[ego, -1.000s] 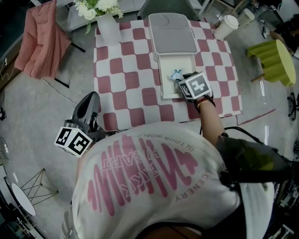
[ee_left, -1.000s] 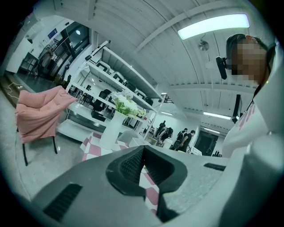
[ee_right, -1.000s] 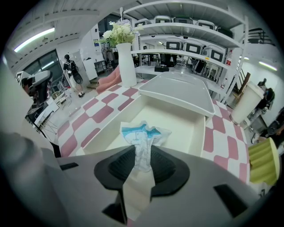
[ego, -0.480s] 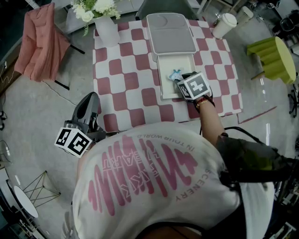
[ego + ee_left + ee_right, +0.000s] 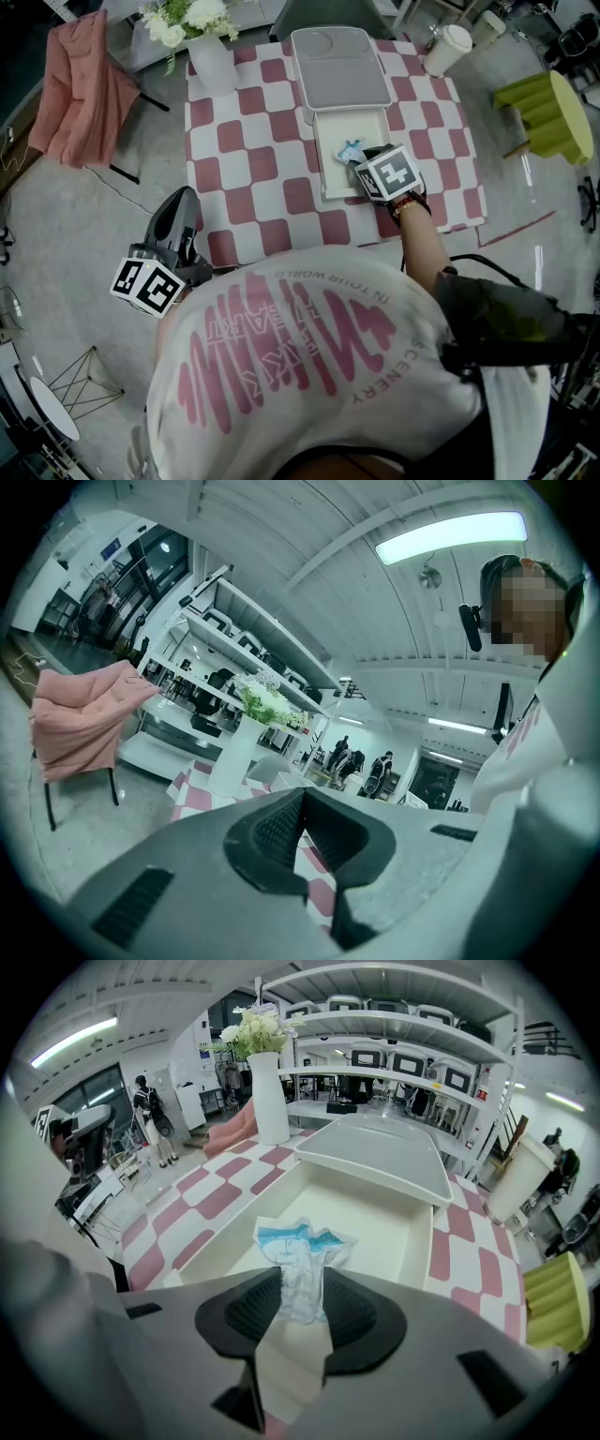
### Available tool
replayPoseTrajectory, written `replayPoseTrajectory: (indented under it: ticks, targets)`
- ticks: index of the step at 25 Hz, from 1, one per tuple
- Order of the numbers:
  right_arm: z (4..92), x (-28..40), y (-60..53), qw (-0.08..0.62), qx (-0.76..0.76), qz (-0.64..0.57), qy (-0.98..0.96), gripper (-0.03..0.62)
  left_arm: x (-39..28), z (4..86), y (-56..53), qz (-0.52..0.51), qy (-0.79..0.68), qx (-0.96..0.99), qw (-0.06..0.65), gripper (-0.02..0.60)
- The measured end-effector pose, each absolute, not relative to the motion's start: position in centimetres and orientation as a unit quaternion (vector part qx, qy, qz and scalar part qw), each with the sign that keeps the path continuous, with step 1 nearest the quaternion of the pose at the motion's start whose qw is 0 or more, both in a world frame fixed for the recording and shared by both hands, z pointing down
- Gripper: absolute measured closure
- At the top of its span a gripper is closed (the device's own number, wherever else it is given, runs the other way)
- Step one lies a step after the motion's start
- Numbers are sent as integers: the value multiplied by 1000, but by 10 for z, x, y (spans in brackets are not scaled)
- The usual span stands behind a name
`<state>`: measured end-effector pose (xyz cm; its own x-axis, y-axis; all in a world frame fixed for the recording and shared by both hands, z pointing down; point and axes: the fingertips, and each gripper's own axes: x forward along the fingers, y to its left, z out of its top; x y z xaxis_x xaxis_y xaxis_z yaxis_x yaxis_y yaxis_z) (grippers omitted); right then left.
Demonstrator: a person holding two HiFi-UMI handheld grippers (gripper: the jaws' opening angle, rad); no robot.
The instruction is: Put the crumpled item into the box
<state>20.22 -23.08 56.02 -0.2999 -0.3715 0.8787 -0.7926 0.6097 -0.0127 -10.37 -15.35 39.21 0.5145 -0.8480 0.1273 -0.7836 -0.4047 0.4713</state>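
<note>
Right claw [image 5: 303, 1288], jaws just opening, is released around the wad [image 5: 298, 1246] in the box [image 5: 417, 1241]; left claw [image 5: 302, 799] is clenched; shirt [image 5: 309, 366] reads "SCENERY".

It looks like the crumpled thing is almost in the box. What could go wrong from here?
1. The item's tail sits between the jaws of the right gripper, which have just been opening. It might cling to a pad and come back out when the gripper lifts.
2. The gripper hangs over the near right corner of the box. A careless pull away could bump the wall and shift the box.
</note>
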Motion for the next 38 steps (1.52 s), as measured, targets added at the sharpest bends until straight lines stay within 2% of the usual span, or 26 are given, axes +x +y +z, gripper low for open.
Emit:
replayPoseTrajectory:
  ticks: [38]
  targets:
    - [543,212,-210,464,424,217,-747,434,-112,390,-160,-80,-450,856,241,574]
